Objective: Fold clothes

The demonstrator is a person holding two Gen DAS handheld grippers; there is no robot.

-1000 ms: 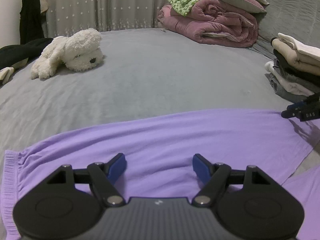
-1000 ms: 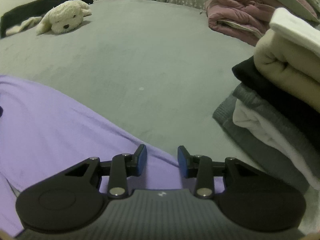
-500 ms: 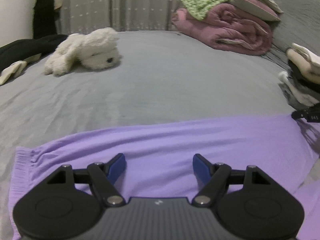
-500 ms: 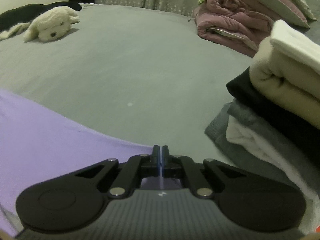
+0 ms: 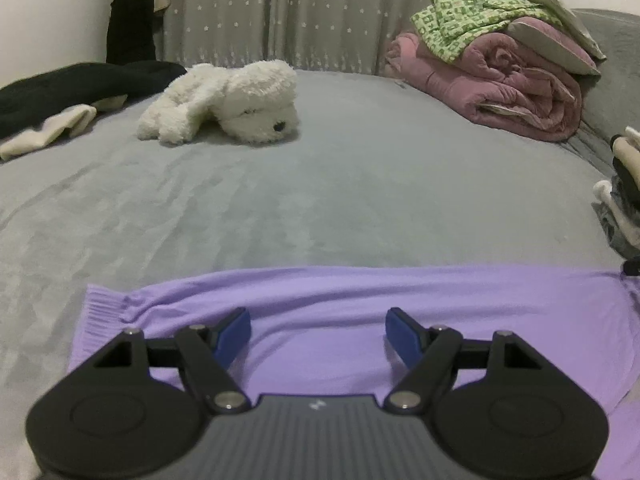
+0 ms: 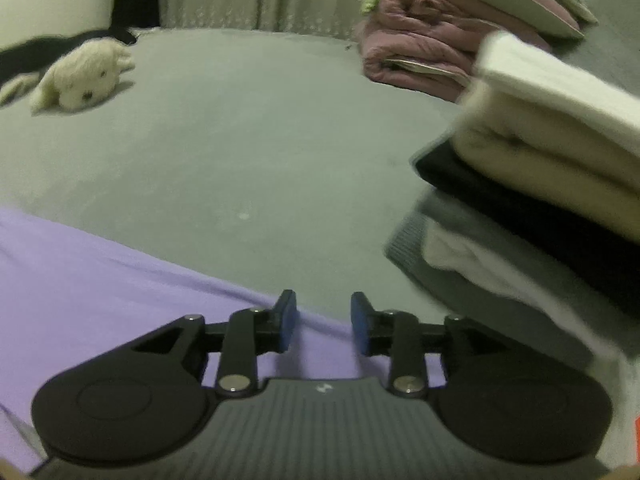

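Note:
A purple garment (image 5: 340,312) lies flat across the near part of the grey bed, its ribbed cuff (image 5: 96,316) at the left. My left gripper (image 5: 318,334) hovers over it, open wide, with nothing between its blue pads. In the right wrist view the purple garment (image 6: 100,288) fills the lower left, its edge running under my right gripper (image 6: 324,322). That gripper's jaws are opening, and no cloth is pinched between the pads.
A stack of folded clothes (image 6: 532,184) stands close on the right. At the back lie a white plush dog (image 5: 228,102), a pink quilt with a green garment on top (image 5: 500,80) and dark clothes (image 5: 64,88). Bare grey bed (image 5: 320,192) stretches between.
The right gripper snapped shut half a second ago and has parted again. The left gripper drew back, so the purple garment sits lower in its view.

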